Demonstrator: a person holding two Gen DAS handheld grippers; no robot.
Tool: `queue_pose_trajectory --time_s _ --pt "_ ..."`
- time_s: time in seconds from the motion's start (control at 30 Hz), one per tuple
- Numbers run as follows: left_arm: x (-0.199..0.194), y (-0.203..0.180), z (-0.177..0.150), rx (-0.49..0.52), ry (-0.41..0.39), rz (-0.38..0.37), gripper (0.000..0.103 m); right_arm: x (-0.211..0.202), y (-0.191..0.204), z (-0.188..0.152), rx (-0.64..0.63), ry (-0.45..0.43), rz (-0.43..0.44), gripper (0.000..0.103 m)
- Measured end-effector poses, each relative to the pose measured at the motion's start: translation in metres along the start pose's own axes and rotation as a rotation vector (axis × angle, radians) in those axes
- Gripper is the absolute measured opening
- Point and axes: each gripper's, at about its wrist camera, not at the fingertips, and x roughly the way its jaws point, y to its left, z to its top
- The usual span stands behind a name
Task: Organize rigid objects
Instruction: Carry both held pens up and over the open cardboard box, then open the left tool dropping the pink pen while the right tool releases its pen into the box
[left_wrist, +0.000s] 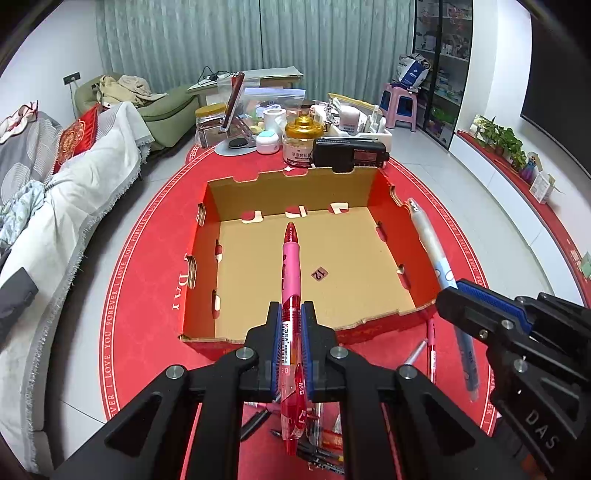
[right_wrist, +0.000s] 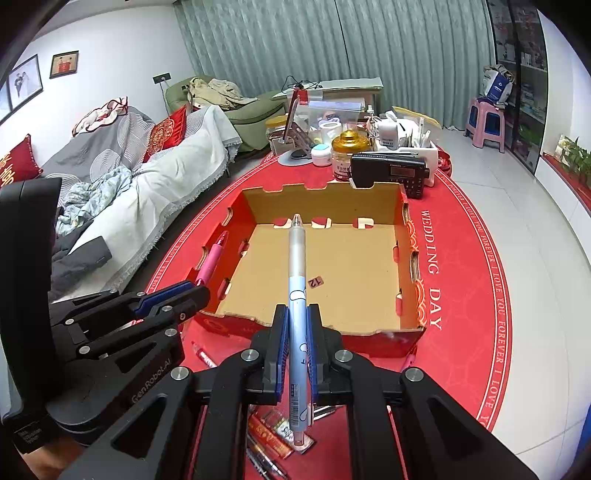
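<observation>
Pink and red, the pen (left_wrist: 291, 280) sits clamped in my left gripper (left_wrist: 291, 314), its tip reaching out over the open cardboard box (left_wrist: 391, 188) on the red table. My right gripper (right_wrist: 298, 317) is pinched tight on a pale blue pen (right_wrist: 296, 280) pointing over the same box. Only the right view shows the framed pictures (right_wrist: 42, 75) on the wall.

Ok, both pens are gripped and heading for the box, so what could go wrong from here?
1. Both tongs, left and right, travel close together; they could bump over the cardboard box.
2. The pink pen and blue pen stick out far forward, so a tip may snag the box wall.
</observation>
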Motion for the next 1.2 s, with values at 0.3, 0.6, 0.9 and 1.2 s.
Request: queue_pose_trajectory --time_s 0.3,0.6,0.9,1.2 --pt "0.030 0.003 0.018 0.000 0.037 0.014 0.010 0.023 -0.008 0.019 0.002 0.013 -0.023 0.010" --pt "0.051 0.006 0.025 -0.005 0.061 0.007 0.010 0.041 -0.014 0.027 0.006 0.034 -0.040 0.010" --pt "0.074 0.011 0.031 -0.019 0.099 -0.020 0.010 0.062 -0.018 0.030 0.003 0.061 -0.049 0.010" --pt "0.113 0.018 0.036 -0.050 0.189 -0.048 0.024 0.094 -0.028 0.037 0.028 0.139 -0.047 0.011"
